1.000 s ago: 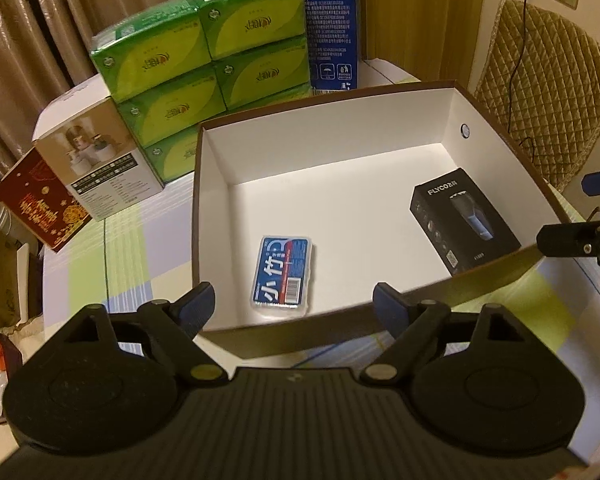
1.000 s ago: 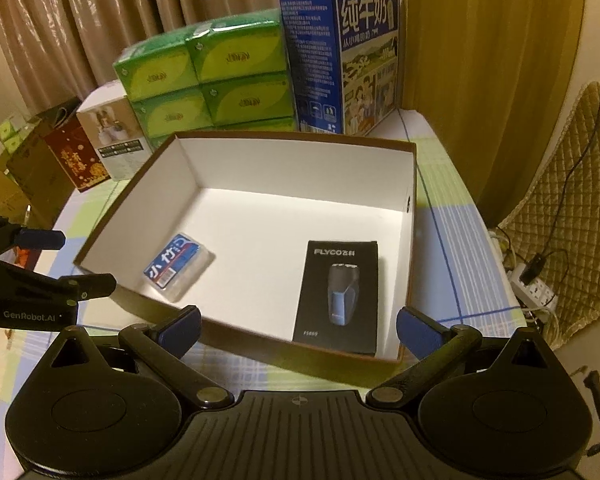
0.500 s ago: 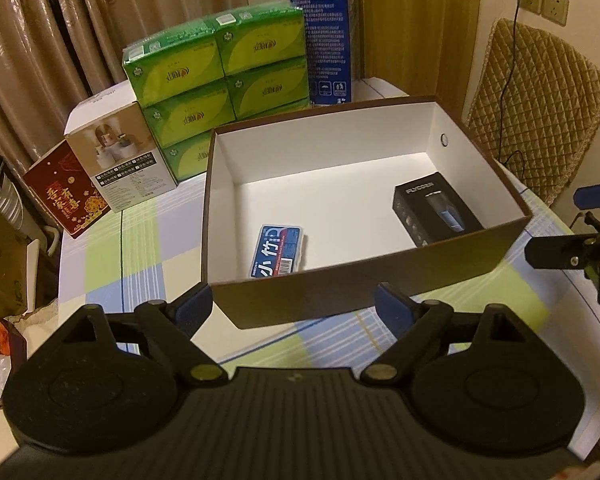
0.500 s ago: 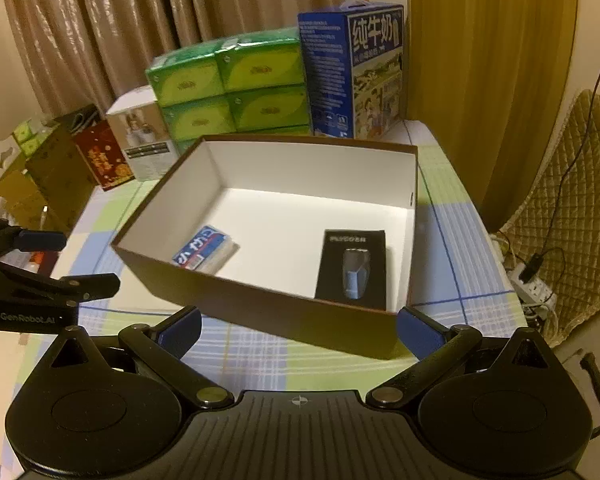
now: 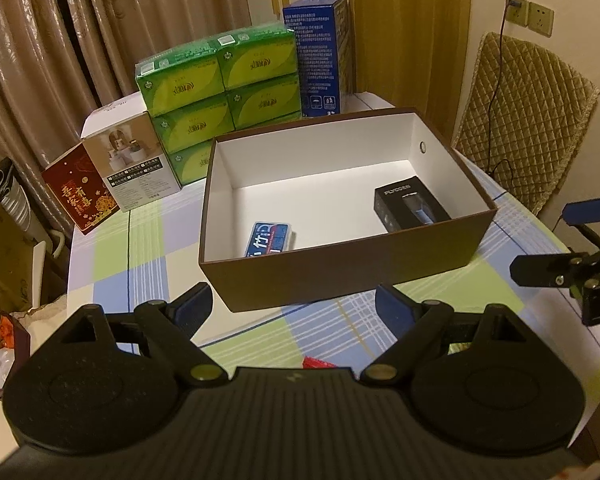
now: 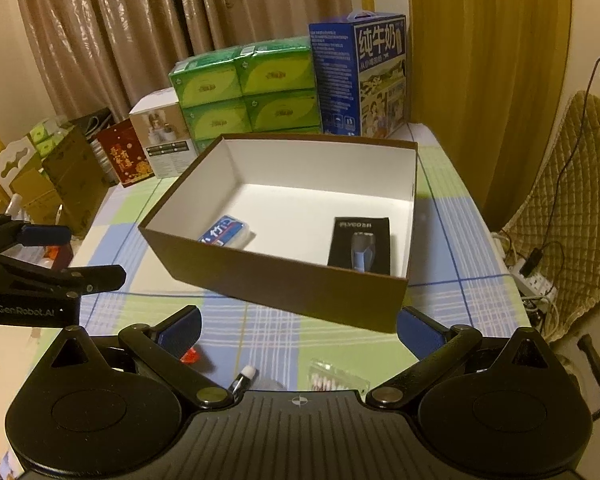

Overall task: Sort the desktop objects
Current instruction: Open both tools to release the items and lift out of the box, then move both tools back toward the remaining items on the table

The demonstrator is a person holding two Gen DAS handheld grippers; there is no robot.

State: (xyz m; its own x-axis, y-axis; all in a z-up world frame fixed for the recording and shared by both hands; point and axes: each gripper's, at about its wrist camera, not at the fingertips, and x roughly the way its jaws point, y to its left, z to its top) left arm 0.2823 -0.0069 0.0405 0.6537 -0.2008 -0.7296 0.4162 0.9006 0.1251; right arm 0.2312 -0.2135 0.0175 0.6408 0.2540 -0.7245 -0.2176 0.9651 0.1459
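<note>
A brown box (image 5: 340, 276) with a white inside stands on the checked tablecloth. In it lie a blue-and-white pack (image 5: 269, 239) at the left and a black shaver box (image 5: 410, 210) at the right. The right wrist view shows the same box (image 6: 292, 284), pack (image 6: 225, 232) and shaver box (image 6: 360, 244). My left gripper (image 5: 292, 304) hangs open before the box's near wall, holding nothing. My right gripper (image 6: 298, 330) is open too, above a red scrap (image 6: 189, 356), a white-tipped stick (image 6: 244, 376) and a clear packet (image 6: 336, 376).
Behind the box stand stacked green tissue packs (image 5: 220, 92), a blue milk carton (image 6: 364, 76), a white carton (image 5: 136, 160) and a red box (image 5: 80, 196). A quilted chair (image 5: 528, 128) and a power strip (image 6: 534, 280) lie to the right.
Both grippers have drawn back and upward from the box, which now looks smaller. Small items on the near tablecloth have come into view. Both pairs of jaws stay open.
</note>
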